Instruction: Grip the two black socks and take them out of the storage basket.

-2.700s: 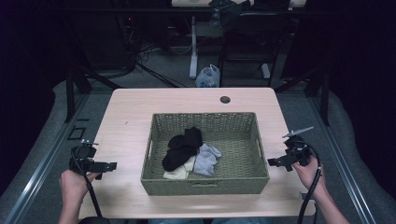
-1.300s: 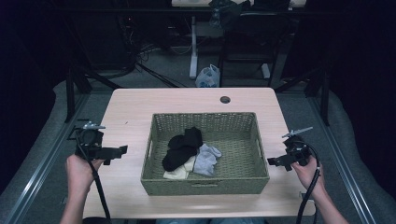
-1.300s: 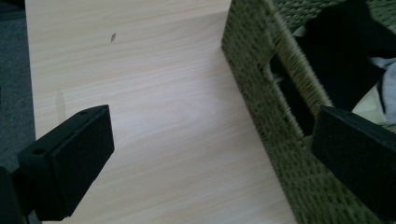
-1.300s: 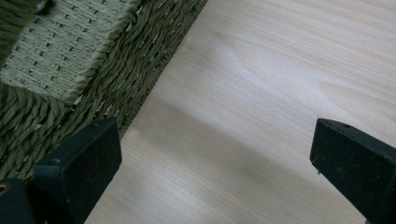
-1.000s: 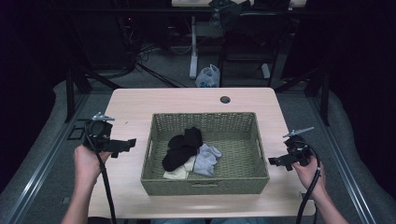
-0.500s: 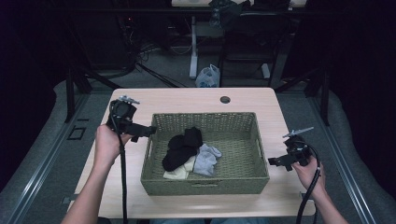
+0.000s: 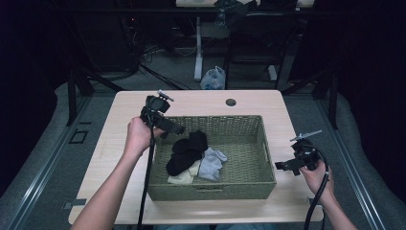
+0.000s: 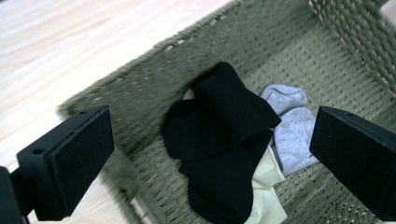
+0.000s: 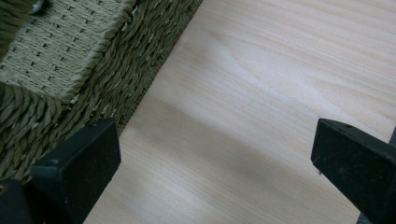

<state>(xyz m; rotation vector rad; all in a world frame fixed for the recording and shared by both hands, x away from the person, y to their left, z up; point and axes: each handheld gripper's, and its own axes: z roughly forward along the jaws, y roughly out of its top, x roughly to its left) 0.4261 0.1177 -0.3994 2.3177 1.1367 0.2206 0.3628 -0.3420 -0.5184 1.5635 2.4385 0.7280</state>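
A green woven basket (image 7: 253, 179) stands mid-table and holds a small heap of socks: black socks (image 7: 186, 149) on top, a grey sock (image 7: 213, 163) to their right, a pale yellow sock (image 7: 184, 176) below. My left gripper (image 7: 177, 129) hovers over the basket's far left corner, open, jaws aimed at the heap. In the left gripper view the black socks (image 8: 219, 135) lie between the wide jaws, with the grey sock (image 8: 289, 126) and yellow sock (image 8: 264, 198) beside them. My right gripper (image 7: 282, 165) is open over bare table right of the basket (image 9: 65, 65).
The light wood table (image 7: 119, 129) has a round cable hole (image 7: 231, 102) at its far edge. Beyond it are desk legs, cables and a white bag (image 7: 214, 79) on the dark floor. Cables trail from both grippers toward the near edge.
My left gripper has travelled from the table's left front up and right, over the basket's far left corner, and now points at the socks. The right gripper has stayed put.
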